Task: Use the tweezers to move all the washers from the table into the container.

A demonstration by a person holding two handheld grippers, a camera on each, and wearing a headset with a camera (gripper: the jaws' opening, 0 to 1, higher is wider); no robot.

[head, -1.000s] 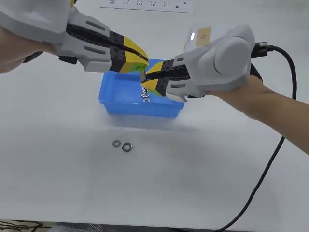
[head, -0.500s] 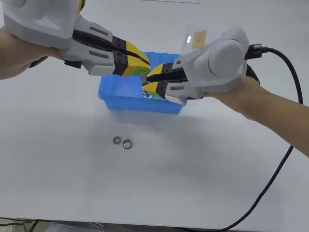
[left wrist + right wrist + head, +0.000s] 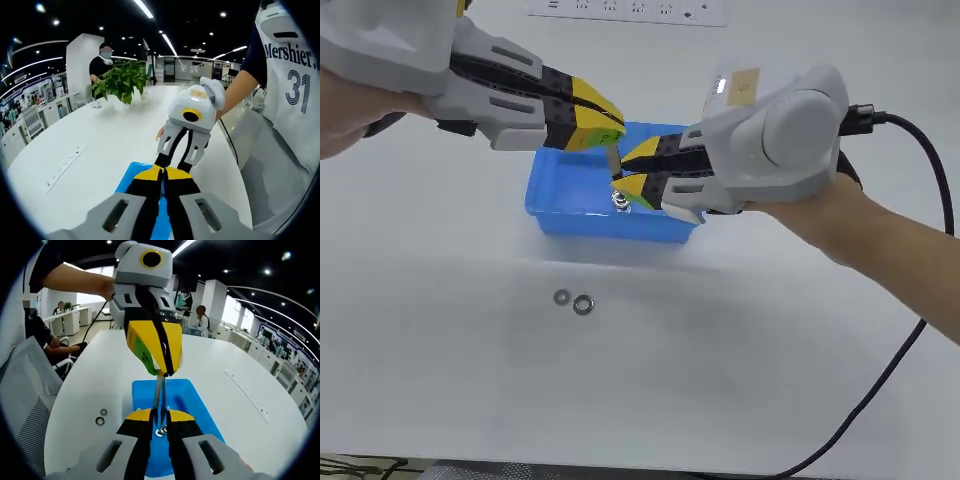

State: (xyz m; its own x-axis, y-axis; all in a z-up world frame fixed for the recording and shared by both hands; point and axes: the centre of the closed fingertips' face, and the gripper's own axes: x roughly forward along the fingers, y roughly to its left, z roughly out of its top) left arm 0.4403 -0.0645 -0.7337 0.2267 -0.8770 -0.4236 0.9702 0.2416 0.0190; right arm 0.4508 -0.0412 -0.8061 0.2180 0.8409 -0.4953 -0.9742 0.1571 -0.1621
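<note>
The left gripper (image 3: 615,135) is over the blue container (image 3: 610,226). Its jaws are pressed tight on the top of the tweezers (image 3: 160,395). The right gripper (image 3: 632,173) pinches the tweezers lower down. A washer (image 3: 620,200) is at the tweezer tips, inside the container. Two more washers (image 3: 583,304) lie on the table (image 3: 720,350) near the container.

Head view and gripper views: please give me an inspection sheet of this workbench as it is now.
Surface: white table.
Job's things: blue container holding washers; two loose washers on the table; tweezers over the container.
Clutter: nothing seen.
Grippers: left gripper and right gripper both shut on the tweezers.
Cables: black cable from the right gripper.
Surroundings: socket strip, plant, open office.
</note>
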